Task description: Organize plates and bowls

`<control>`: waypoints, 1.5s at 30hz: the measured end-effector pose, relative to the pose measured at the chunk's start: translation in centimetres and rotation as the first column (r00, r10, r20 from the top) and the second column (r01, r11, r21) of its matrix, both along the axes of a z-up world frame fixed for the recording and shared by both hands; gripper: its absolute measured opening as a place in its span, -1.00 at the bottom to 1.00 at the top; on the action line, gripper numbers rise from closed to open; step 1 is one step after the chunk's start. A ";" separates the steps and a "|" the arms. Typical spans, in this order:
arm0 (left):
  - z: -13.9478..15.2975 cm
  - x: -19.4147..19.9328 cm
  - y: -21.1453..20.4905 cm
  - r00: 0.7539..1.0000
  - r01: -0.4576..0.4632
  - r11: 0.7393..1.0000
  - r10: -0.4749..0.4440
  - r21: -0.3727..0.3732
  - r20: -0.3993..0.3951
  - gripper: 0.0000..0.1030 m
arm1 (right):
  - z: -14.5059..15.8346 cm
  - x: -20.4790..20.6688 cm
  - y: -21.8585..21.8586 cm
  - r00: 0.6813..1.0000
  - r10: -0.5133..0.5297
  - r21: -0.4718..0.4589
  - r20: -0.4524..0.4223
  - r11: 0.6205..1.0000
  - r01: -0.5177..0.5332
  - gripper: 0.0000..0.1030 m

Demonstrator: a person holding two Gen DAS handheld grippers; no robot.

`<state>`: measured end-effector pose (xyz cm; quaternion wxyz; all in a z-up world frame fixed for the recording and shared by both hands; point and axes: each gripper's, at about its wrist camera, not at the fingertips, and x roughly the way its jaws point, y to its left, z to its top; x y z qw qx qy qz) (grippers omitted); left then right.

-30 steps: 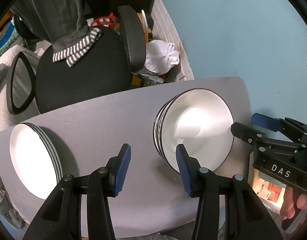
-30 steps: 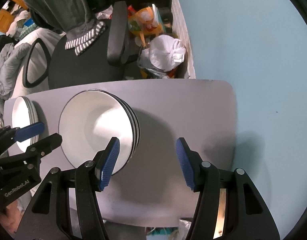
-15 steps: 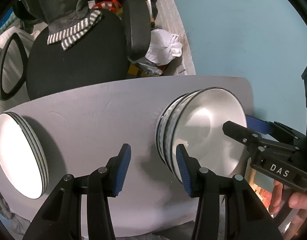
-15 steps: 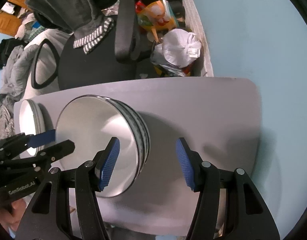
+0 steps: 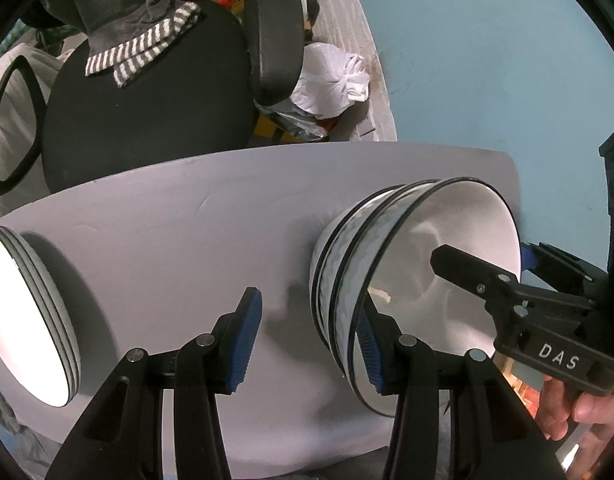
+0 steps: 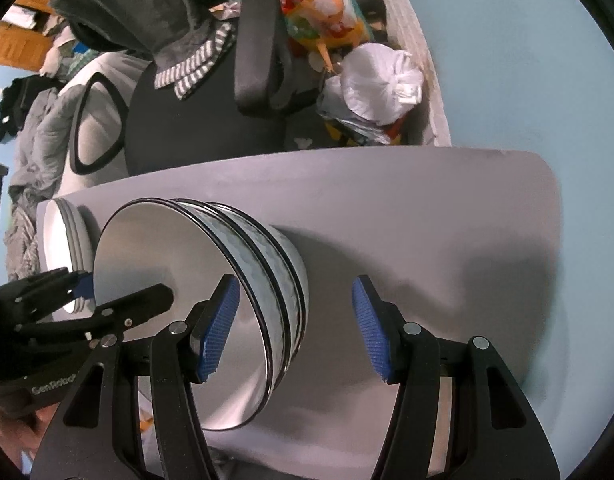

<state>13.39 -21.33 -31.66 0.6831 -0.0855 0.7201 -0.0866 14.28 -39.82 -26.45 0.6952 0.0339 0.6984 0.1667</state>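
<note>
A stack of three white bowls (image 5: 447, 260) (image 6: 155, 280) with black rims and grey patterned sides stands on the grey table (image 5: 167, 240) (image 6: 427, 220). My left gripper (image 5: 307, 344) (image 6: 123, 286) is open and straddles the stack's left rim, one blue pad inside the top bowl and the other outside. My right gripper (image 6: 295, 332) (image 5: 483, 254) is open over the opposite rim, its left pad inside the bowl and its right pad outside. No pad presses on the bowl wall. A stack of white plates (image 5: 19, 320) (image 6: 57, 240) lies at the table's left end.
A black office chair (image 5: 147, 112) (image 6: 211, 120) draped with a grey striped garment stands behind the table. A white plastic bag (image 5: 331, 80) (image 6: 379, 84) and clutter sit on the floor beside it. A blue wall (image 5: 487, 60) runs along the right. A hand (image 5: 575, 408) holds the right gripper.
Both grippers have come down onto the bowl stack. Their inner fingers now reach inside the top bowl, and the bowls fill more of both views. The jaws kept the same width.
</note>
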 end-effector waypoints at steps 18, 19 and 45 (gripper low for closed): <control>-1.5 0.1 1.3 0.994 -0.099 0.987 0.094 -0.123 -0.048 -0.07 | -1.2 0.3 -0.4 0.997 -0.041 0.052 -0.058 0.998 0.044 0.11; -1.5 0.0 1.3 0.994 -0.100 0.987 0.095 -0.124 -0.046 -0.07 | -1.2 0.3 -0.4 0.997 -0.040 0.048 -0.068 0.998 0.043 0.11; -0.7 -0.5 -0.6 0.998 -0.065 0.990 0.064 -0.126 -0.008 -0.37 | -0.8 0.0 0.4 0.998 0.016 0.054 -0.068 0.998 -0.012 -0.39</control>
